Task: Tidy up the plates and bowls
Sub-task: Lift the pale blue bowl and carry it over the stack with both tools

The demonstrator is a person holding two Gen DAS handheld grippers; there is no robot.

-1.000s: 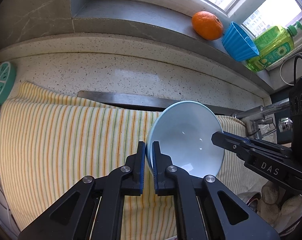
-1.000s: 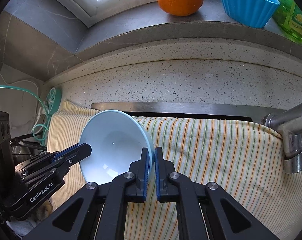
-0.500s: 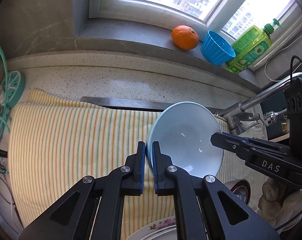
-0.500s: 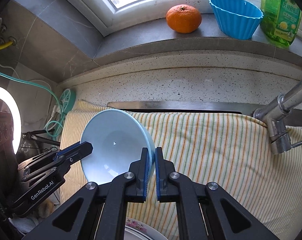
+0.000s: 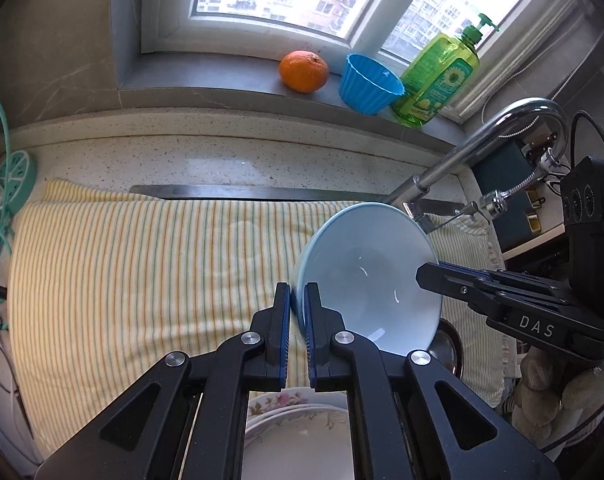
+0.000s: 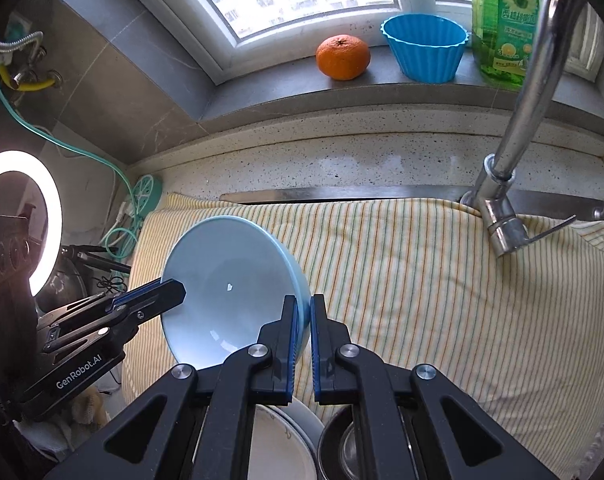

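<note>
The bowl [image 5: 365, 276] has been lifted higher and drawn back since the earlier frames, so more of the window and sill is now seen, and a floral plate [image 5: 298, 412] has come into view below. The bowl is held in the air, tilted, above the striped cloth [image 5: 142, 280] spread over the worktop [image 5: 222, 164]. The left gripper [image 5: 297, 312] is clamped on the bowl's left rim, one finger inside, one outside. The right gripper [image 6: 305, 320] is clamped on the opposite rim in the same way. In the right view the bowl [image 6: 230, 288] is seen with its hollow facing the camera, and a white plate [image 6: 278, 440] and a dark metal vessel [image 6: 341, 440] are seen below the fingers. On the sill an orange [image 5: 303, 71], a blue cup [image 5: 367, 84] and a green soap bottle [image 5: 441, 76] are lined up. The tap [image 6: 513, 152] is seen standing at the right, beside the cloth's edge.
</note>
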